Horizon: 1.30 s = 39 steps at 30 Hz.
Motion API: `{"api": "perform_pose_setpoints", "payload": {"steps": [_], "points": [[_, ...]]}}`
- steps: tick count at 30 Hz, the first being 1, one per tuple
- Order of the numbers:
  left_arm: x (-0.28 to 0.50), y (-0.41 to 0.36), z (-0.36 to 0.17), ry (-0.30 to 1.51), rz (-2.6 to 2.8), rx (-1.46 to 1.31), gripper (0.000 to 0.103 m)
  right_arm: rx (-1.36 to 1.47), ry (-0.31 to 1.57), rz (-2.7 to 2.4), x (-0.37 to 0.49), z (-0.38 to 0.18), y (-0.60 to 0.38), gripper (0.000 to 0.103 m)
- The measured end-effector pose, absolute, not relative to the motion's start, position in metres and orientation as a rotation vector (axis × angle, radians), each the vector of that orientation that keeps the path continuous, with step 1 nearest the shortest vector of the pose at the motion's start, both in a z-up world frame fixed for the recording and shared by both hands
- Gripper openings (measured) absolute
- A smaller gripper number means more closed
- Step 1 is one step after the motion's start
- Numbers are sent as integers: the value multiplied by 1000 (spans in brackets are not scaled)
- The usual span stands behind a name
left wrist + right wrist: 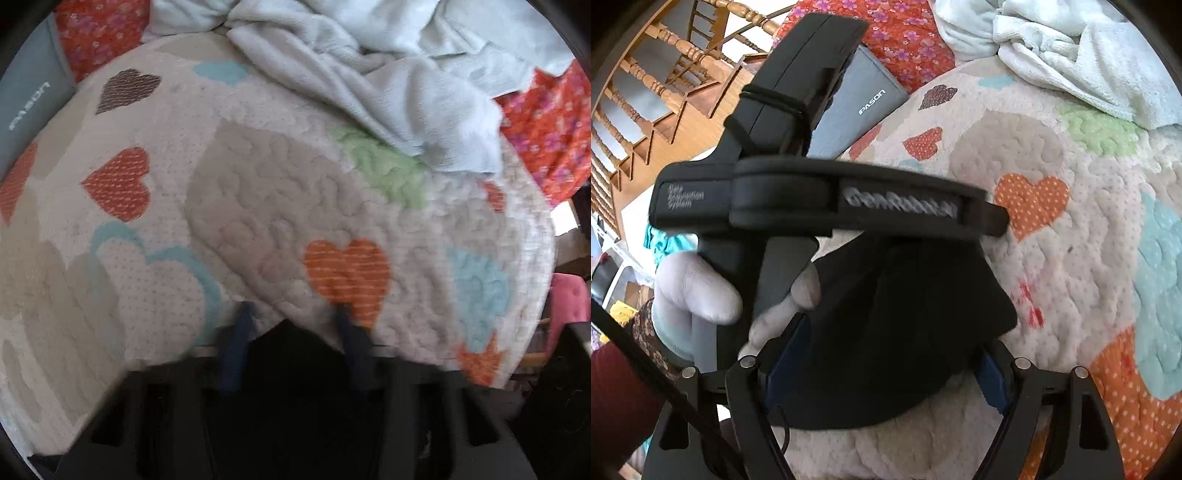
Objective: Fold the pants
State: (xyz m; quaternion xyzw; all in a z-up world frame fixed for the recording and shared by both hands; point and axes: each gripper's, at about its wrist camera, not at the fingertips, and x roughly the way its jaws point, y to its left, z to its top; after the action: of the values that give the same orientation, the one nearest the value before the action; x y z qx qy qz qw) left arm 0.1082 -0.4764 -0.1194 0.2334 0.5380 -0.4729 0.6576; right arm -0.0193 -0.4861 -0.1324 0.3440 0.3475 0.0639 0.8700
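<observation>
The black pants [905, 332] lie bunched on the heart-patterned quilt [1071, 258]. In the right wrist view my right gripper [882, 369] is open, its blue-padded fingers [991, 384] on either side of the black cloth. My left gripper's body [827, 195], held by a gloved hand [698, 291], hangs just above the pants. In the left wrist view the left gripper [293, 325] is open, its blue fingertips [240, 332] apart over dark cloth [295, 354] at the quilt's [258, 192] near edge. That view is blurred.
A crumpled pale blue blanket [388, 66] lies at the far side of the bed, also in the right wrist view [1071, 48]. A grey pouch marked IPASON [857, 110] and red floral fabric [905, 33] lie beyond. A wooden staircase [657, 92] stands at the left.
</observation>
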Motion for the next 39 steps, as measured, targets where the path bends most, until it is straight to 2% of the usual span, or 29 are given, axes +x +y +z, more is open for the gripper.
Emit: {"api": "perform_pose_setpoints", "payload": {"steps": [1,3,4,5,13,18,21,23,25,28,29,33,39], "points": [[108,-474,-119,1239,-1091,512,7,730,732,145,-17,-133,-486,66],[105,-467,-115,1223,-1112,495,7,770,763,151,-8,-138,-487,44],[105,-460,-110,1220,-1118,463,7,778,761,152,-8,-137,-488,35],[104,-455,-106,1215,-1122,438,7,802,760,176,-7,-136,-489,30],[123,-368,-45,1134,-1107,156,7,677,757,271,6,-91,-443,28],[139,-274,-42,1117,-999,-52,7,548,829,369,26,-79,-379,28],[151,-205,-66,1148,-878,-223,10,480,899,425,39,-87,-342,31],[158,-168,-86,1188,-801,-328,15,423,960,446,49,-97,-314,40],[159,-131,-98,1201,-754,-436,22,398,998,472,53,-105,-295,64],[152,-90,-95,1154,-721,-538,34,368,1018,526,51,-105,-269,79],[150,-76,-92,1134,-704,-570,41,371,1023,553,52,-104,-263,80],[140,-25,-82,1070,-585,-668,51,368,1038,603,52,-89,-255,83],[109,-13,-68,1026,-539,-636,52,446,970,530,43,-51,-288,83]]}}
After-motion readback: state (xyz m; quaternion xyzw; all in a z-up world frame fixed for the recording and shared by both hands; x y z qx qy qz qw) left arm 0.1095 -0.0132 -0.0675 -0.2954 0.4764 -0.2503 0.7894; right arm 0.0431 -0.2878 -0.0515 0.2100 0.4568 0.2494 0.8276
